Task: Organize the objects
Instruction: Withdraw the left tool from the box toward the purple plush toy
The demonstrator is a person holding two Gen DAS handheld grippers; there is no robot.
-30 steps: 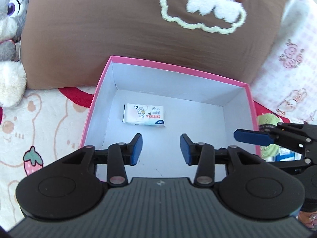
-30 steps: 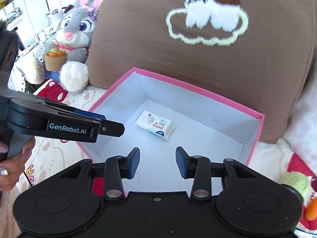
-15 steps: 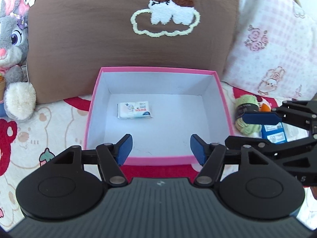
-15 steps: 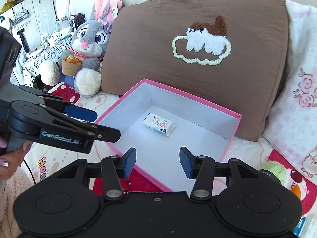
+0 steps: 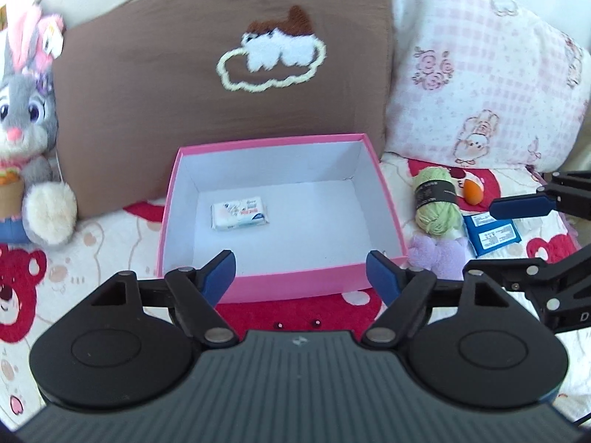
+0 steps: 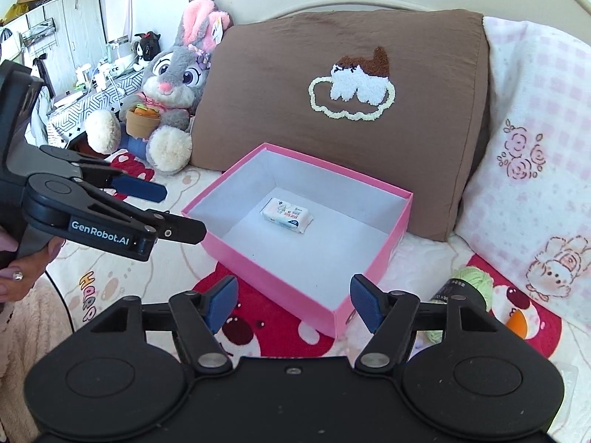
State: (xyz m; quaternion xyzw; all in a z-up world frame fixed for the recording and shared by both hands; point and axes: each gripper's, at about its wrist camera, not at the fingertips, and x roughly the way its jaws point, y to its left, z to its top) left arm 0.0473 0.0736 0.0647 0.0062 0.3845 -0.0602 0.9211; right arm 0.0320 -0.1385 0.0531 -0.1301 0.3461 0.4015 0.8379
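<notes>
A pink box [image 5: 295, 284] sits open on the bed [image 5: 110, 236] against a brown pillow [image 5: 184, 92], with a small white wipes packet [image 5: 239, 216] lying flat on its floor toward the left wall. Just right of the box lie a green yarn ball [image 5: 436, 203], a purple plush [image 5: 437, 254] and a blue packet [image 5: 493, 234]. The left gripper [image 5: 301, 273] and the right gripper [image 6: 291, 301] hover before the box's near edge, jaws released and just spreading, nothing between them.
</notes>
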